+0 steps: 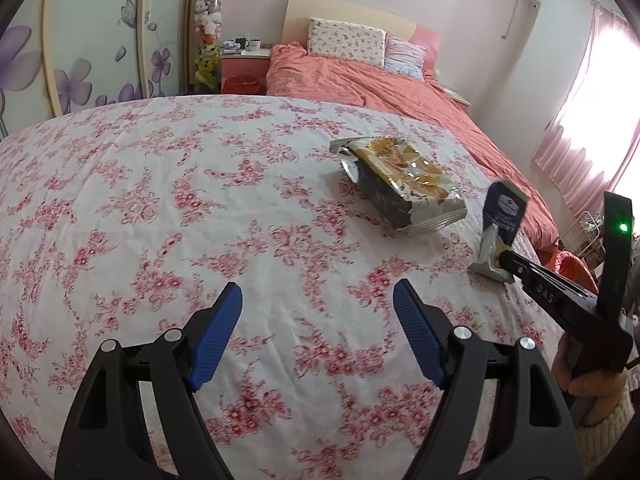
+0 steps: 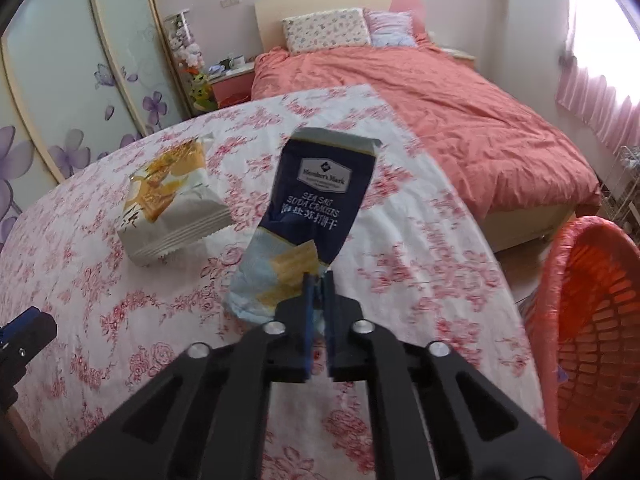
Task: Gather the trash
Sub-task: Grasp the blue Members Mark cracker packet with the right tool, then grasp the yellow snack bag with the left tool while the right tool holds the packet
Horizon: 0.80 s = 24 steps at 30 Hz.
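Note:
A dark blue cracker wrapper (image 2: 316,200) stands up off the floral cloth, pinched at its pale lower end by my right gripper (image 2: 319,280), whose blue pads are shut on it. From the left wrist view the same wrapper (image 1: 502,216) and right gripper (image 1: 505,258) show at the right, held by a hand. A white and yellow snack bag (image 2: 172,200) lies flat to the left of it, also seen as the snack bag (image 1: 400,184) ahead of my left gripper (image 1: 318,304), which hovers open above bare cloth with nothing between its fingers.
The floral cloth (image 1: 160,220) covers a raised surface with its edge at the right. An orange mesh basket (image 2: 592,320) stands on the floor to the right of that edge. A bed with a salmon quilt (image 2: 460,120) lies beyond, and a wardrobe (image 1: 80,40) stands left.

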Tool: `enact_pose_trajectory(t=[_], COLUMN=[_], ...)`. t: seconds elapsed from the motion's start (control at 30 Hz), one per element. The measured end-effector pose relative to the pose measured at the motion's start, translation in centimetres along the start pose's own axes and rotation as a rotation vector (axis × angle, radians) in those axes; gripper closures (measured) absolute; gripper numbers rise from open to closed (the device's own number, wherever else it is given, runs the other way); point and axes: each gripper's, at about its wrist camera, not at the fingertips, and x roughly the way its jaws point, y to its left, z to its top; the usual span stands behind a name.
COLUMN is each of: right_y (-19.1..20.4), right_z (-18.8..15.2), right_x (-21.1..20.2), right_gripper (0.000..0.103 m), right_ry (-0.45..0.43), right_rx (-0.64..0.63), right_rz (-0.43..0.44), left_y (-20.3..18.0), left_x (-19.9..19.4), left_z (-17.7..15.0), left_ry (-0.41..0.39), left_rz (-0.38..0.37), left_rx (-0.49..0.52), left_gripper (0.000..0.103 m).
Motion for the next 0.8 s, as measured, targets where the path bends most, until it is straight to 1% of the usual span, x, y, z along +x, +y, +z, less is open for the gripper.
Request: enact_pose_trajectory(t=[0.17, 0.27, 0.33, 0.4, 0.5, 0.6, 0.67, 0.7, 0.73, 0.8], right_y=[-1.1, -2.2, -2.8, -3.4, -4.6, -5.4, -5.7, -5.8, -5.9, -6.3], right_z=[0.0, 0.0, -0.2, -0.5, -0.8, -1.0, -1.0, -1.1, -1.1, -1.2], right_x=[-2.4, -3.5, -4.0, -4.4, -4.9, -5.1, -5.0, -5.0, -4.9, -4.7], right_gripper=[0.099, 0.099, 0.099, 0.099, 0.099, 0.099, 0.099, 0.099, 0.099, 0.099], right_ry=[-0.063, -0.079, -0.085, -0.088, -0.09, -0.09, -0.088, -0.087, -0.085, -0.077], right_rx=[0.014, 0.023, 0.024, 0.024, 0.035, 0.046, 0.054, 0.057, 0.062, 0.075], right_rz=[-0.006, -0.012, -0.019, -0.025, -0.029, -0.026, -0.021, -0.018, -0.017, -0.008], left_y=[-1.6, -2.9, -3.8, -4.7, -6.4, -8.0, -8.9, -9.2, -9.6, -10.1], left_x=[0.3, 0.9, 1.6, 2.1, 3.0, 4.1, 5.1, 5.5, 6.3, 7.7], left_z=[1.5, 2.6, 3.3, 3.9, 4.7, 5.6, 6.0, 6.0, 6.1, 5.9], left_ry=[-0.034, -0.047, -0.047, -0.042, -0.042, -0.034, -0.015, -0.004, 0.013, 0.046], left_rz=[-0.035, -0.063, -0.073, -0.083, -0.066, -0.03, -0.001, 0.009, 0.028, 0.075], left_rx=[0.001, -0.007, -0.008, -0.008, 0.023, 0.054, 0.064, 0.065, 0.069, 0.089], left_gripper=[0.026, 0.028, 0.032, 0.032, 0.032, 0.031, 0.029, 0.024, 0.022, 0.022])
